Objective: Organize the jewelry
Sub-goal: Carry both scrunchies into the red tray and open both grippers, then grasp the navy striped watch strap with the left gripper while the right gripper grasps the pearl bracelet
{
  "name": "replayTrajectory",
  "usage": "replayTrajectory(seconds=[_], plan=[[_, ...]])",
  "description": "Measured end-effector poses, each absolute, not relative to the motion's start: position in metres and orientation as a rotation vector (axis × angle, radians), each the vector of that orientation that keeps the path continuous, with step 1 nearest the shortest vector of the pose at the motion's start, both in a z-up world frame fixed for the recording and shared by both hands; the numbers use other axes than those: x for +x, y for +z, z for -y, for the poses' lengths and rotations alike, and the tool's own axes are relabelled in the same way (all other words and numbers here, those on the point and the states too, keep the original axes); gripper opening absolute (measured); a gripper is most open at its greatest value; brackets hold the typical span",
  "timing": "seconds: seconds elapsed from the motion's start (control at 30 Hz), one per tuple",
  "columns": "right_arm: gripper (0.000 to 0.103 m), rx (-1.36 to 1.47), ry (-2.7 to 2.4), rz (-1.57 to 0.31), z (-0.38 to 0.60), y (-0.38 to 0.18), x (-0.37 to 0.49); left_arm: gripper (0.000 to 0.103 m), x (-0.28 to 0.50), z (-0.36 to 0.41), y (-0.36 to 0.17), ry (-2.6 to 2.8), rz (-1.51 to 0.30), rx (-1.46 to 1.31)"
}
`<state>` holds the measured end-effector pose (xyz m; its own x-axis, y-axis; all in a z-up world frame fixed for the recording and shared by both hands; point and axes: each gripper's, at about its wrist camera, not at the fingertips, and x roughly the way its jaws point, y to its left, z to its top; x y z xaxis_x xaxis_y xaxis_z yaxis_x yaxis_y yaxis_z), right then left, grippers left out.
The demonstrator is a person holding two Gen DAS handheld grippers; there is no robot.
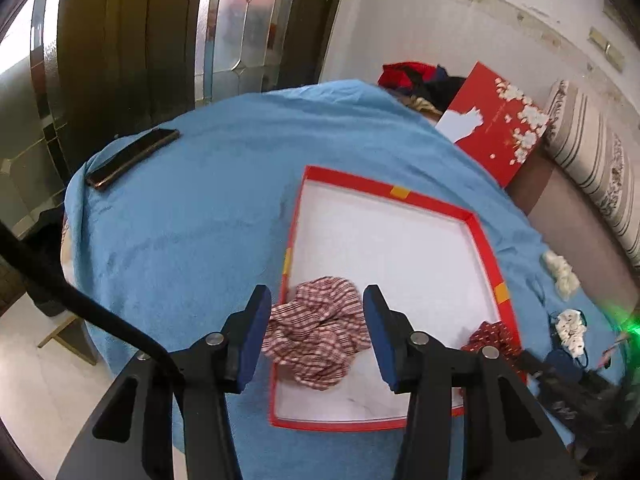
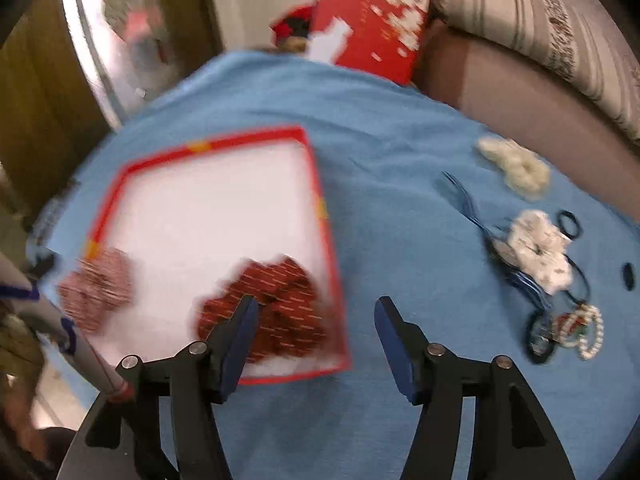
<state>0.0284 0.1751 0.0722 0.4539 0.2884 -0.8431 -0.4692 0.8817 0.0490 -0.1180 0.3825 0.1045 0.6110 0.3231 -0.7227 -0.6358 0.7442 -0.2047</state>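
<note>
A red-rimmed tray [image 1: 384, 186] with a white floor lies on the blue cloth. In its near-left corner lies a red-and-white plaid scrunchie [image 1: 320, 332]. My left gripper [image 1: 316, 294] hangs just above it, open, with a pad on either side and neither pressing on it. In the right wrist view a dark red patterned scrunchie [image 2: 280, 304] rests in the tray's [image 2: 248, 138] near-right corner. My right gripper [image 2: 318, 303] is open over the tray's right rim. Its left finger is in front of that scrunchie, and nothing is held. The plaid scrunchie [image 2: 96, 284] shows blurred at the left.
Right of the tray lie a cream fluffy scrunchie [image 2: 516, 164], a white printed scrunchie [image 2: 540, 252], blue cord [image 2: 472, 208], black hair ties [image 2: 570, 222] and a pearl bracelet [image 2: 588, 332]. A dark phone [image 1: 132, 158] sits far left. A red lid [image 1: 496, 124] leans behind the table.
</note>
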Motion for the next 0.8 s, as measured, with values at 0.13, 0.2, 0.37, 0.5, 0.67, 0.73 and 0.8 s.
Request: replayTrajectory(seconds=[0.13, 0.2, 0.37, 0.5, 0.67, 0.73, 0.8], plan=[[0.017, -0.146, 0.503, -1.100, -0.165, 0.048, 0.036, 0.046, -0.119, -0.371, 0.111, 0.544, -0.668, -0.468], [0.014, -0.110, 0.503, -1.105, -0.161, 0.048, 0.032, 0.047, -0.120, -0.366, 0.115, 0.528, -0.640, -0.470], [0.014, -0.064, 0.557, -1.151, -0.154, 0.049, 0.005, 0.050, -0.118, -0.361, 0.120, 0.510, -0.611, -0.482], [0.016, -0.061, 0.623, -1.151, -0.149, 0.051, -0.031, 0.050, -0.109, -0.351, 0.119, 0.485, -0.633, -0.471], [0.059, -0.036, 0.643, -1.069, -0.120, 0.066, -0.047, 0.051, -0.099, -0.327, 0.121, 0.443, -0.642, -0.420], [0.061, -0.005, 0.626, -1.031, -0.091, 0.077, -0.049, 0.052, -0.095, -0.313, 0.122, 0.403, -0.644, -0.395], [0.061, 0.011, 0.588, -1.008, -0.068, 0.082, -0.047, 0.053, -0.092, -0.297, 0.122, 0.366, -0.646, -0.362]])
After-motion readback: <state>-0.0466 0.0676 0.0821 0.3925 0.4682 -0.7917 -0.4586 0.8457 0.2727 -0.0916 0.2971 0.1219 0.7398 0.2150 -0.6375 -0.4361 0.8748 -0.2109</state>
